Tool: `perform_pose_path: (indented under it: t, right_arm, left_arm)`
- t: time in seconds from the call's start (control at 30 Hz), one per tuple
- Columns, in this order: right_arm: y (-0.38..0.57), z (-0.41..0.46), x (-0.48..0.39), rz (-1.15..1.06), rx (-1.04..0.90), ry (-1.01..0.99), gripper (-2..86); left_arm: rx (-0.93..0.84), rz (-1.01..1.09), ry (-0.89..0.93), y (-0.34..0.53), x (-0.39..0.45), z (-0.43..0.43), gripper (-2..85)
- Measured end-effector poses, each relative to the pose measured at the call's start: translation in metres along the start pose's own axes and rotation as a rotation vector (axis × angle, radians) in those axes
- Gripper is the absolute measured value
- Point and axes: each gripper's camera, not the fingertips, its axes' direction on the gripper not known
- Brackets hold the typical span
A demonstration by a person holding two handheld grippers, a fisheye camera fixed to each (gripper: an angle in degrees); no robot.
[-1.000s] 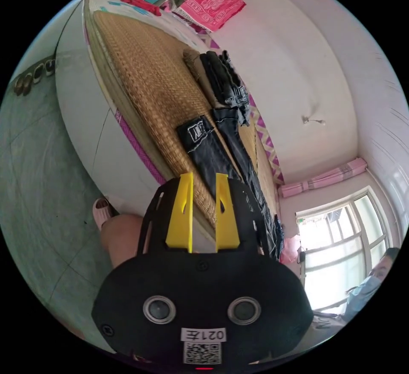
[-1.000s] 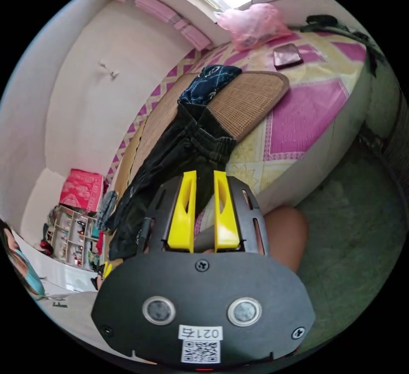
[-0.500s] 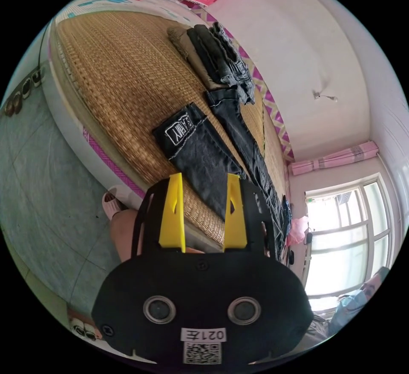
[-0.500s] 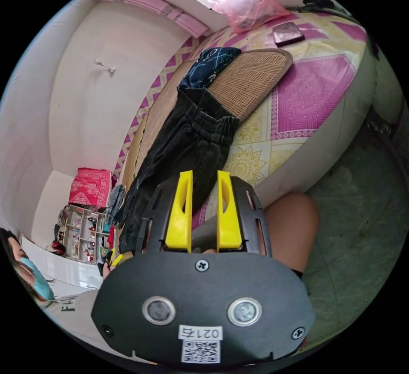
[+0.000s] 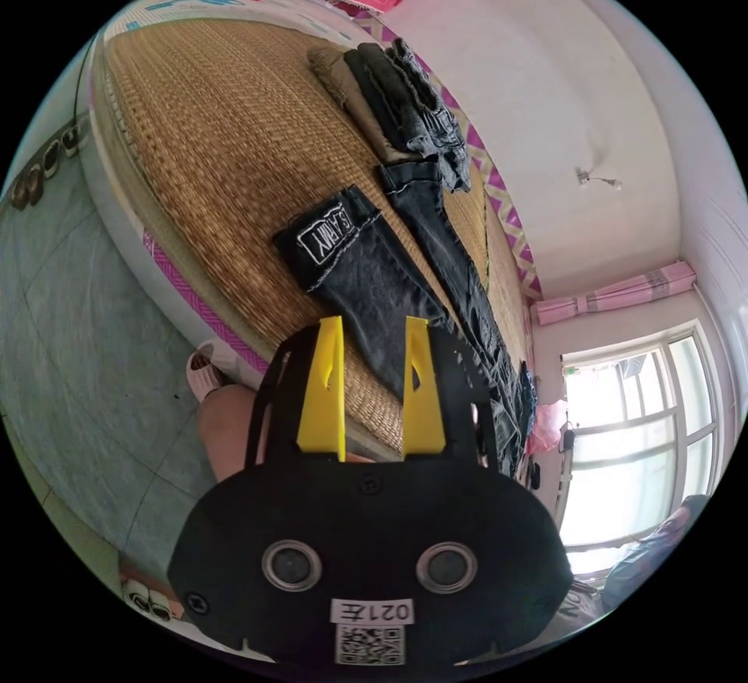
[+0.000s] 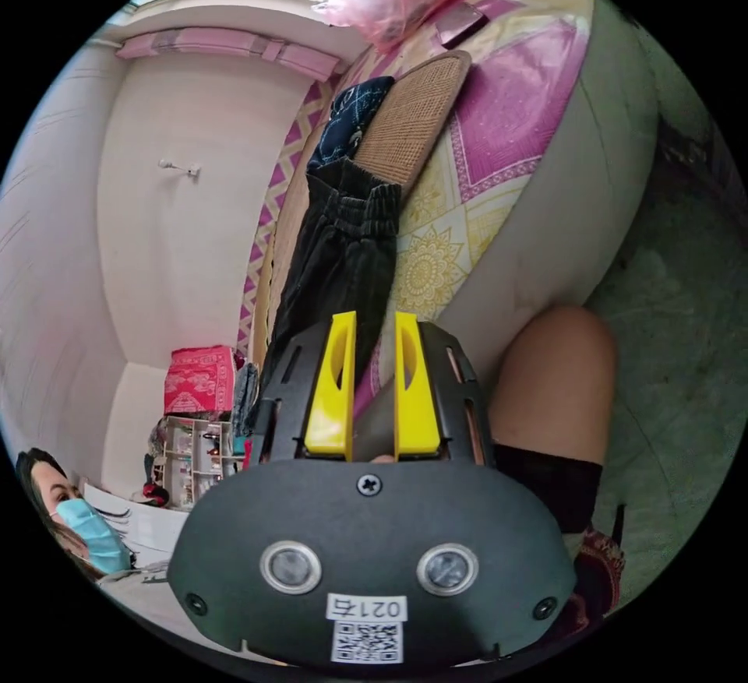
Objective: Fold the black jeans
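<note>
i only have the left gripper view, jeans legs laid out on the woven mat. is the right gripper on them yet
Observer: No. The right gripper hangs near the bed's edge, jaws a little apart with nothing between them.
Operator: where's the waistband
Observer: In the right gripper view the elastic waistband of the black jeans lies half on the woven mat, half on the patterned sheet.
Operator: anything by it
Observer: A dark blue patterned cloth lies just beyond the waistband.

Daylight is pouring through the overexposed white-framed window (image 5: 635, 434), lighting the room evenly while fisheye distortion is curving every edge.
</note>
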Motion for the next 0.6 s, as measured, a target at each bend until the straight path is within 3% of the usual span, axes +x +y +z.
perform_pose_path:
  t: [0.17,0.3,0.6]
  right_arm:
    - [0.001,0.048,0.024,0.016,-0.008,-0.077,2.0]
    - [0.006,0.062,0.039,0.043,-0.005,-0.134,0.2]
    - [0.001,0.082,0.028,-0.014,-0.077,-0.345,-0.1]
  left_arm:
    - [-0.005,0.011,-0.011,-0.009,0.002,0.035,9.7]
    - [-0.009,-0.014,-0.094,-0.018,-0.001,0.065,0.6]
    - [-0.039,0.121,0.0,-0.044,0.033,0.094,-0.9]
